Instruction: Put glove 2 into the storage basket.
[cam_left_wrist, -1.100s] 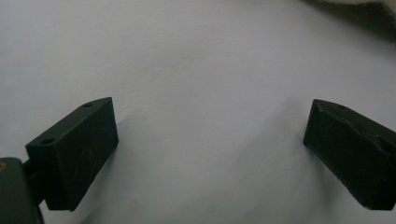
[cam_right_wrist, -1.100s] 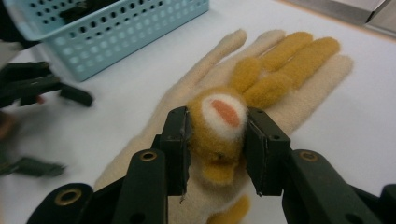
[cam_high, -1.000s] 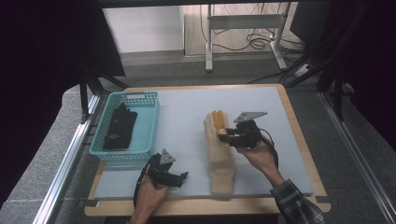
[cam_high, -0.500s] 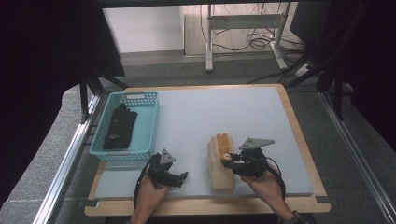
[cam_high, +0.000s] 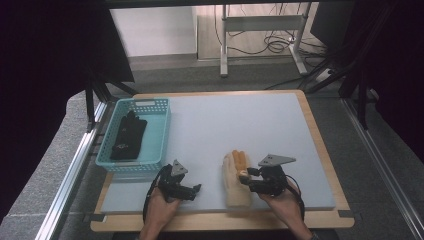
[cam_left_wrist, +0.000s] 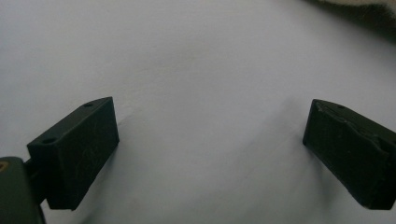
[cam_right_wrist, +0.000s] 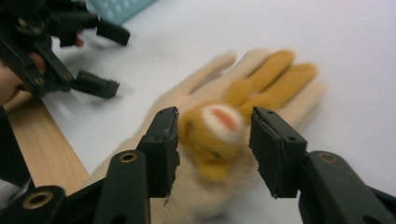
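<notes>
A cream glove (cam_high: 234, 192) with orange fingers lies flat on the pale mat near the front edge. My right gripper (cam_high: 243, 175) hovers low over its middle. In the right gripper view the glove (cam_right_wrist: 275, 79) spreads ahead, and an orange fold with a white and red patch (cam_right_wrist: 217, 119) sits between the jaws of the right gripper (cam_right_wrist: 212, 130). The jaws have just been opening and a gap shows beside the fold. My left gripper (cam_high: 196, 189) rests open on the bare mat to the left of the glove, nothing between its jaws (cam_left_wrist: 210, 140).
A teal basket (cam_high: 145, 102) stands at the left edge of the mat with a black glove (cam_high: 128, 135) inside. The wooden table border (cam_high: 320, 130) frames the mat. The left gripper (cam_right_wrist: 109, 58) shows beyond the glove in the right gripper view.
The right gripper came toward the front edge and lower, bringing the cream glove with it. Its jaws now stand wider around the orange fold. The left gripper has stayed put.
</notes>
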